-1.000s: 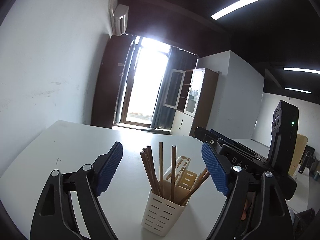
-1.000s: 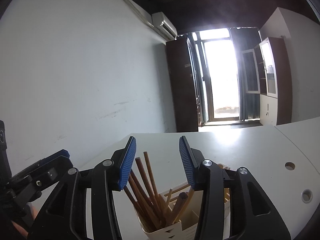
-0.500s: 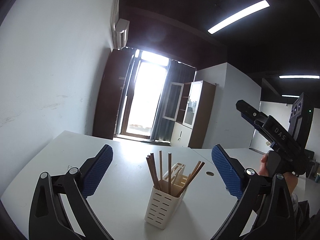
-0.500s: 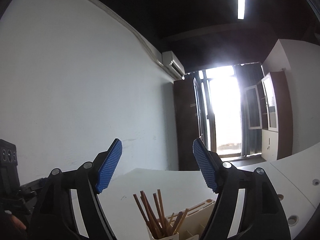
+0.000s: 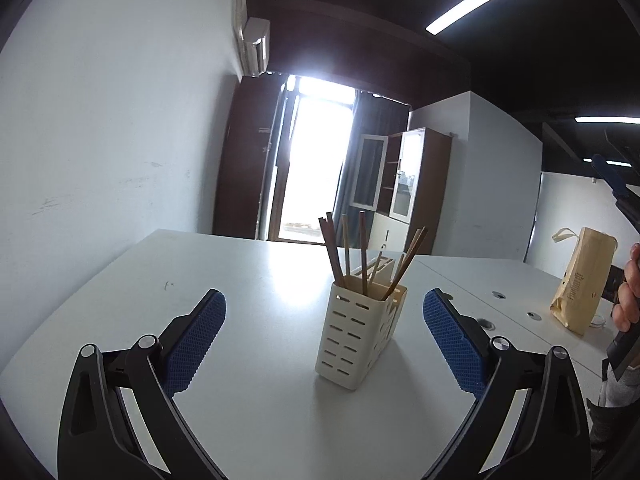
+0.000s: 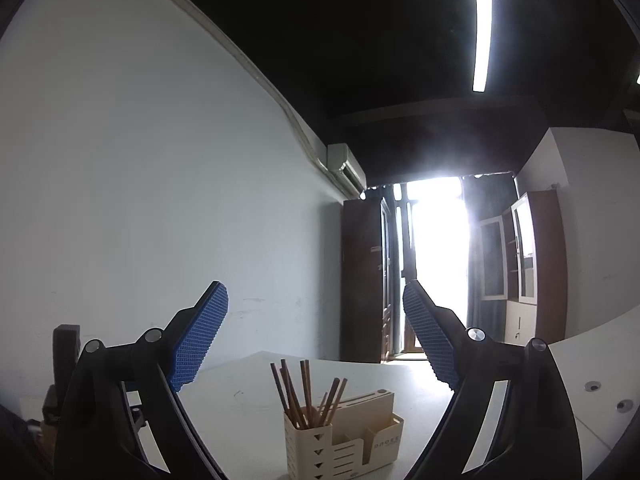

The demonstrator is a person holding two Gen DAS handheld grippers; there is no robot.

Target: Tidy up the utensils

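We see a cream holder (image 5: 360,336) with slotted walls, brown chopsticks (image 5: 362,252), a white table (image 5: 248,280), blue cross-hatched pads (image 5: 196,340) on black fingers, and a tan bag (image 5: 582,280)

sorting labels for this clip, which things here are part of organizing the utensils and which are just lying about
Part of the job:
- chopsticks, standing in the holder
- cream utensil holder on the white table

Just lying about:
- tan paper bag, standing far off to the right on the next table
- cabinet by the doorway
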